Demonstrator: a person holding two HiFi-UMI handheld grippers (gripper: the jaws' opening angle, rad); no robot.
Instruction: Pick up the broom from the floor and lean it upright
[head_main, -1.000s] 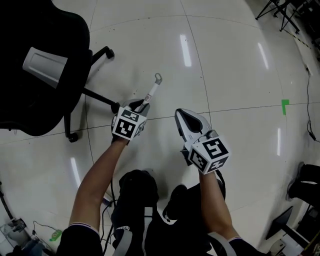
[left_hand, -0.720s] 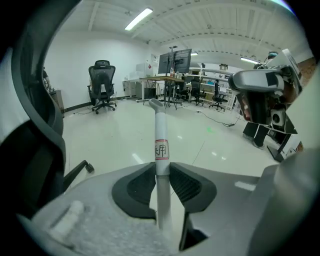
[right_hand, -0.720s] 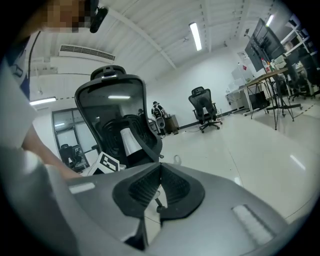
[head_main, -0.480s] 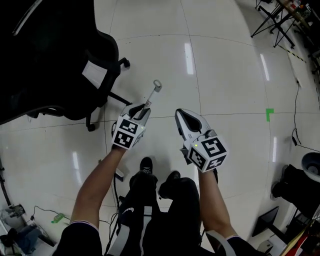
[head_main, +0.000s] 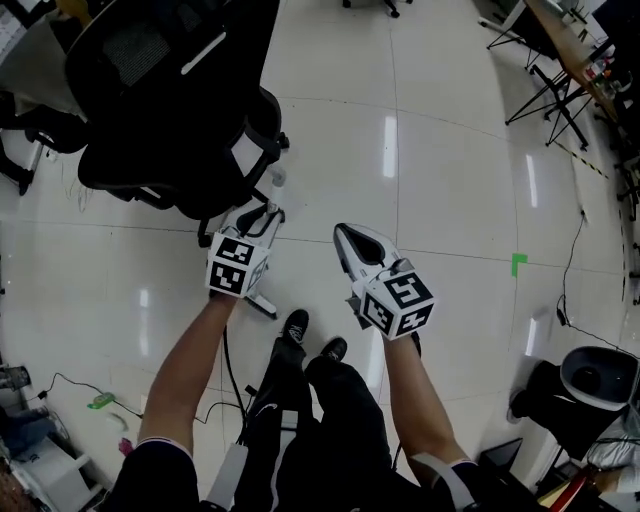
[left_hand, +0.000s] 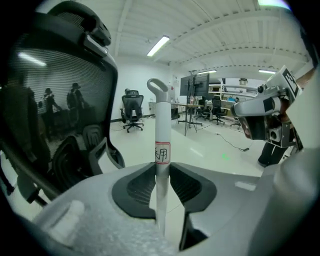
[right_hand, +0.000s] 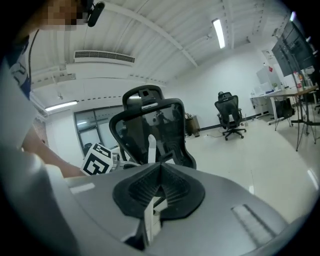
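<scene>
My left gripper (head_main: 262, 215) is shut on the broom's thin white handle (left_hand: 161, 150), which stands nearly upright between the pads. Its looped top (left_hand: 158, 86) rises above the jaws, and a small label sits just over the grip. In the head view the handle tip (head_main: 277, 178) shows against the chair base. The broom's head is out of sight. To the right, my right gripper (head_main: 343, 233) hovers at about the same height, jaws together on nothing. From the right gripper view the handle (right_hand: 151, 147) stands just beyond the closed jaws (right_hand: 159, 167).
A black mesh office chair (head_main: 170, 90) stands close ahead on the left, right behind the handle. The person's shoes (head_main: 293, 325) are below the grippers. A green tape mark (head_main: 518, 263), a floor cable (head_main: 570, 290), tripod stands (head_main: 540, 90) and a bin (head_main: 597, 375) lie to the right.
Both grippers have risen well above the floor, the left one carrying the handle. The floor looks farther away and the chair now sits directly behind the handle tip.
</scene>
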